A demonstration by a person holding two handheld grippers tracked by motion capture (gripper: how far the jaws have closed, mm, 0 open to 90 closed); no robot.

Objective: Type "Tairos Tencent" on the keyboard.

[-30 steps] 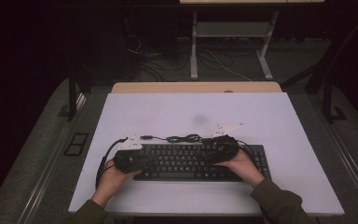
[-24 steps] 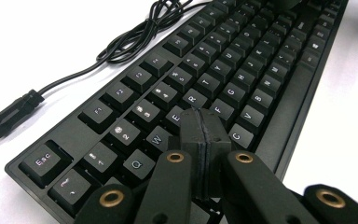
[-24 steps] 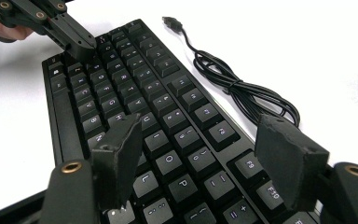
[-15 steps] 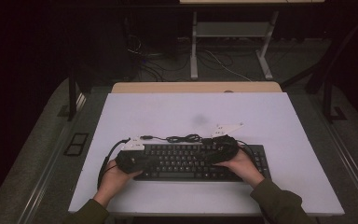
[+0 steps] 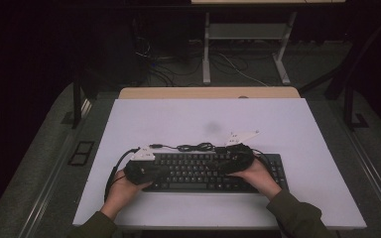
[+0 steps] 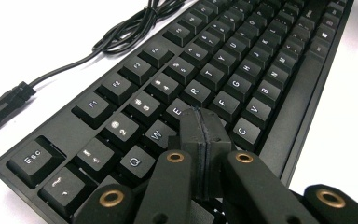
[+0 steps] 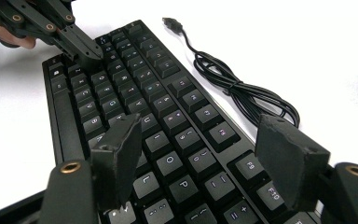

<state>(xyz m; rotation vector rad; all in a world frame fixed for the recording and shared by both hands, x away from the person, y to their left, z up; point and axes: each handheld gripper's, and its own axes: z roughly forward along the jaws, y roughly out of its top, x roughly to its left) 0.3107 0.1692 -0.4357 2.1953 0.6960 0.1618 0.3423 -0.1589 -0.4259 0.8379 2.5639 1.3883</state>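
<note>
High view showed a black keyboard [image 5: 203, 171] lying flat near the front edge of the pale surface [image 5: 188, 119], its long side running left to right. Its thin black cable [image 5: 196, 147] lay bunched in loops on the surface just behind the top row of keys, ending in a plug [image 5: 155, 146] toward the left.

Over the keyboard's left end hovered the left tool [image 5: 162, 171], gripped by the person's left hand [image 5: 121, 187], whose forearm came in from the bottom edge at a slant. In the left gripper view this tool [image 6: 204, 125] was clenched, its two black jaws pressed flat against each other with nothing between them, and their tip sat low over the keys around E, just past W; whether it touched a key could not be told.

At the keyboard's right half the right hand [image 5: 255, 173] held the right tool [image 5: 227, 163], pointing inward toward the left, with the forearm in a dark green sleeve [image 5: 297, 215]. In the right gripper view that tool [image 7: 205, 154] stood released, its jaws well apart and gripping nothing, spread above the O, P and L keys with the function keys under the far jaw. Farther off in that view, the left tool's closed tip rested over the keys at the far left end.
</note>
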